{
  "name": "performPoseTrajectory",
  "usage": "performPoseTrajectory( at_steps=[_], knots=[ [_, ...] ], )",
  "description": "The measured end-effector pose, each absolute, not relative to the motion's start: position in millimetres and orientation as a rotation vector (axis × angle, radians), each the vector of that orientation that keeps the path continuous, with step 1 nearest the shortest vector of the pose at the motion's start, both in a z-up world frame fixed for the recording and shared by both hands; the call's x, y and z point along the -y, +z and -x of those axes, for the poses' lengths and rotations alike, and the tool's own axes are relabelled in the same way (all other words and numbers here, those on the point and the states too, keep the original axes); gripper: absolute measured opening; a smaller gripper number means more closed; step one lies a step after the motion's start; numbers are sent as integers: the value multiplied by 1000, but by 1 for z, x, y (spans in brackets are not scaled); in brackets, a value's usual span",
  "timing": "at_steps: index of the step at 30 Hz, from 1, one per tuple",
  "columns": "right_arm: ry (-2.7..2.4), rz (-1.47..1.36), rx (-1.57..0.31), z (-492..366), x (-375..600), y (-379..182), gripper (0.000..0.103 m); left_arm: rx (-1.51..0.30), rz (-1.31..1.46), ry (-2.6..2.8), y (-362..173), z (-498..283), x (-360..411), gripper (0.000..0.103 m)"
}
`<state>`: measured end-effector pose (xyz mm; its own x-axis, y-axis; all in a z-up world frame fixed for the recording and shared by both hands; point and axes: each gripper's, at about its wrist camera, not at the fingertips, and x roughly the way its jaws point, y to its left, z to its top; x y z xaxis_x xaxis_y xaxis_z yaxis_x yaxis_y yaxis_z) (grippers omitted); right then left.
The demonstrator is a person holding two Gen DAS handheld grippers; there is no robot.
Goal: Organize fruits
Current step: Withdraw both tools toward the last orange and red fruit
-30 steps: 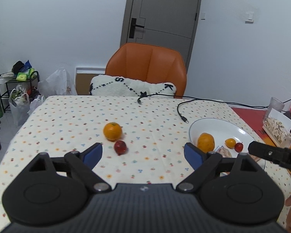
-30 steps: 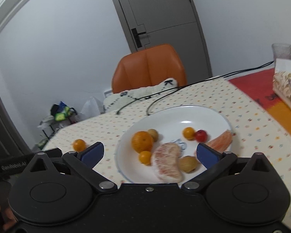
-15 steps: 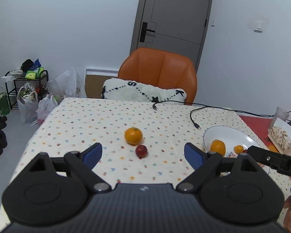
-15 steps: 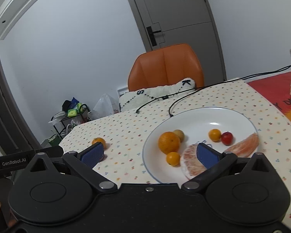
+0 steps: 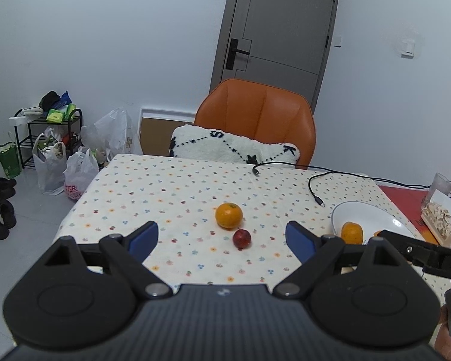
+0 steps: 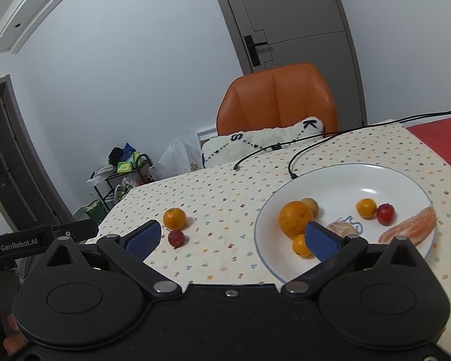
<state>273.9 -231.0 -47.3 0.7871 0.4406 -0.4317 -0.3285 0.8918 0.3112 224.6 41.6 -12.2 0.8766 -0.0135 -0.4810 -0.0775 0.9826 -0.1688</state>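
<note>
Left wrist view, left to right from the plate as landmark: well left of it, 2 loose fruits sit on the dotted tablecloth, an orange and, just beside it on the near side, a small red fruit. Both lie ahead of the left gripper, whose jaws are spread wide with nothing between the blue pads. On the plate's near-left part, another orange shows.

Right wrist view: the same 2 fruits lie left of the plate, apart from its rim. On it rest a big orange, 2 small yellow-orange fruits, a brownish one, a red one, a peeled citrus chunk and a pink segment. The right gripper is released too, empty, hanging over the plate's left rim.

Risk, as I judge it: both loose fruits are round and smooth, the red one glossy, so an off-centre pinch could squirt it away across the cloth, perhaps knocking its neighbour. The glazed plate is shallow, so a dropped fruit may roll out.
</note>
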Motion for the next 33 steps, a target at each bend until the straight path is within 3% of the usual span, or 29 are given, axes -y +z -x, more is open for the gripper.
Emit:
performPoseTrajectory(
  at_steps=[10,14,24,33],
  knots=[
    [462,-214,-530,-279,215,-51,102,-515,206,19,-25,-231,-51,89],
    [476,-208,-543,-283,209,-53,94,-523,219,13,-32,-236,-52,87],
    [514,-183,-578,-299,193,-58,75,-564,242,-19,-51,-259,-48,67],
    [510,-184,-595,-318,186,-65,67,-601,251,-63,-69,-290,-38,55]
  ],
)
